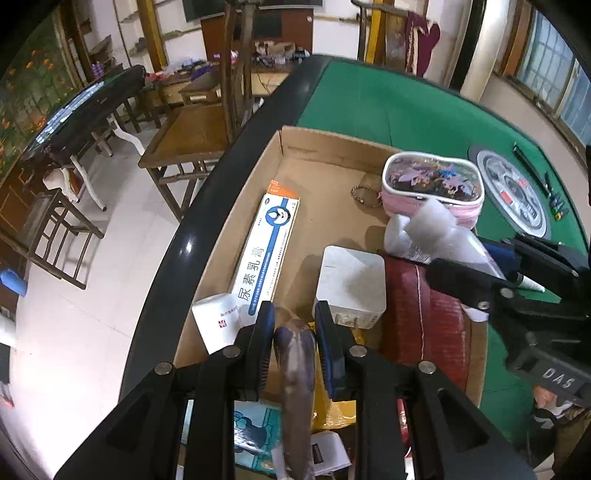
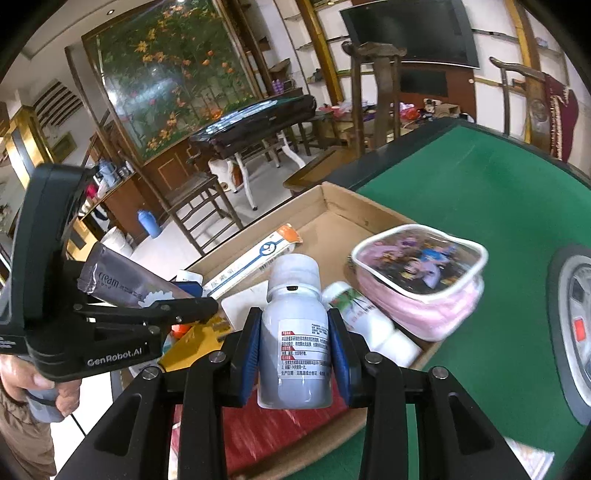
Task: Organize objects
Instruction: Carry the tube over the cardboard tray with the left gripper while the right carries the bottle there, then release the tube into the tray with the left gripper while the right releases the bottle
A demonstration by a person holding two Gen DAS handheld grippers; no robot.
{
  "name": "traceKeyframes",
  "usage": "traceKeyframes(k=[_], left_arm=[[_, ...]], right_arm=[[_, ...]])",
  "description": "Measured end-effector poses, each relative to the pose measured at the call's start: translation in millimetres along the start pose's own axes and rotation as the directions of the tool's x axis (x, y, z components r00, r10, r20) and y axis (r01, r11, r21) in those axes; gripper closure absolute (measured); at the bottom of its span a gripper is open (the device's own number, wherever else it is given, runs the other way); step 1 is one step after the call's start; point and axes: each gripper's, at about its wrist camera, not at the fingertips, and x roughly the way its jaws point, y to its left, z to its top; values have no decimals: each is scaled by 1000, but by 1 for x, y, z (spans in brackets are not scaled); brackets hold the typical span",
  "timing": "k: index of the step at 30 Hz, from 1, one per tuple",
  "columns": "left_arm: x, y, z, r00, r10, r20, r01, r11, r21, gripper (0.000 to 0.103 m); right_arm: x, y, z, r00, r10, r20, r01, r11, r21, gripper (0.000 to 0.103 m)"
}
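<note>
The left gripper (image 1: 294,325) squeezes a cream tube (image 1: 295,373); the right gripper (image 2: 294,347) holds a white bottle (image 2: 293,328) — both above the full box (image 1: 258,155). The bottle looks blurry — it may knock the pink pouch (image 2: 421,280) or tip when dropped in.

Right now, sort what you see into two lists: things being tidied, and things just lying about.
Being tidied:
cream tube in the left gripper
white bottle in the right gripper
cardboard box
pink pouch
ointment carton
white adapter

Lying about:
wooden chair
television
</note>
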Motion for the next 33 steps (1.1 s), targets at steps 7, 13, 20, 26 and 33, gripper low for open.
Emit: traceKeyframes(k=[7, 13, 20, 26, 33], left_arm=[[13, -10, 18, 996, 65, -59, -61, 997, 53, 77], [9, -16, 32, 995, 88, -43, -85, 994, 69, 68], [-14, -25, 34, 996, 83, 20, -84, 995, 54, 67], [-51, -48, 7, 987, -39, 158, 32, 998, 48, 43], [-55, -111, -31, 956, -232, 182, 216, 971, 101, 28]], right_arm=[[5, -21, 12, 997, 46, 64, -51, 996, 72, 64], [-15, -26, 2, 994, 26, 106, -33, 997, 66, 59], [-47, -22, -19, 993, 62, 103, -65, 997, 35, 59], [-94, -31, -52, 991, 55, 120, -60, 997, 38, 39], [-171, -76, -112, 973, -89, 212, 64, 990, 124, 0]])
